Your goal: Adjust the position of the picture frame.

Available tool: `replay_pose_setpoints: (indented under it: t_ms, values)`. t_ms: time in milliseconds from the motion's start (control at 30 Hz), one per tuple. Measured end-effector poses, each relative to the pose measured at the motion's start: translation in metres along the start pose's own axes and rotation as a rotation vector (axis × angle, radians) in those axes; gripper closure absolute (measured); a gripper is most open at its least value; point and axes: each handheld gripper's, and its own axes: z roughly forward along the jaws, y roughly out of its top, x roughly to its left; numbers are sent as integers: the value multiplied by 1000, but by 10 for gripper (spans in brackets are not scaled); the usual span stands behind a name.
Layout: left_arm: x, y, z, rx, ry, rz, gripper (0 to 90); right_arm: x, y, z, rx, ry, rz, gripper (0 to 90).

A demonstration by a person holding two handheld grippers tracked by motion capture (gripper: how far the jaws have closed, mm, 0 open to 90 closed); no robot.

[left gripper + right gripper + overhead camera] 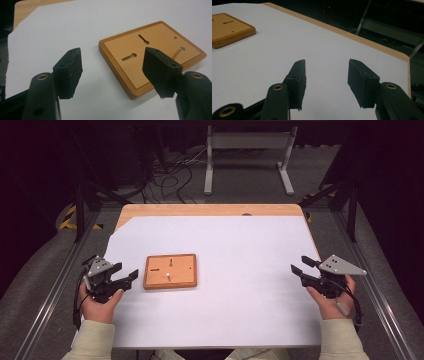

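A flat wooden board [170,271] with two keyhole slots lies on the white sheet, left of centre. A small metal pin [168,275] stands on it, also seen as the pin [180,51] in the left gripper view. My left gripper [127,273] is open, just left of the board [150,53], nothing between its jaws. My right gripper [302,265] is open near the table's right edge, far from the board [227,28], and holds nothing.
A white sheet [240,285] covers most of the wooden table [210,210]. Beyond the far edge stand a grey metal frame [247,150] and loose cables [170,175] on the floor. Rails run along both sides of the table.
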Motion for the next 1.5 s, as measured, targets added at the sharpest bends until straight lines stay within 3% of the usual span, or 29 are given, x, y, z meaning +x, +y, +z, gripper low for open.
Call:
replay_pose_setpoints:
  t_ms: [167, 300, 400, 500, 1000, 1267, 1367, 1500]
  values:
    - [5, 13, 14, 39, 19, -30, 443, 1, -2, 0, 12, 1, 2, 499]
    - [8, 16, 28, 83, 22, -40, 744, 2, -2, 1, 16, 4, 4, 498]
    - [11, 16, 36, 115, 3, -57, 888, 2, -3, 1, 19, 2, 7, 498]
    - [14, 16, 43, 141, -4, -82, 900, 2, -4, 1, 23, 1, 10, 497]
    - [17, 12, 83, 317, -43, -114, 900, 3, -8, 1, 43, 3, 17, 488]
    - [18, 10, 87, 327, -46, -144, 900, 3, -10, -1, 45, 0, 23, 485]
    - [15, 10, 89, 320, -84, -149, 900, 4, -9, 0, 45, 5, 23, 482]
    - [-1, 14, 93, 335, -107, -109, 900, 5, -9, 2, 50, 9, 21, 480]
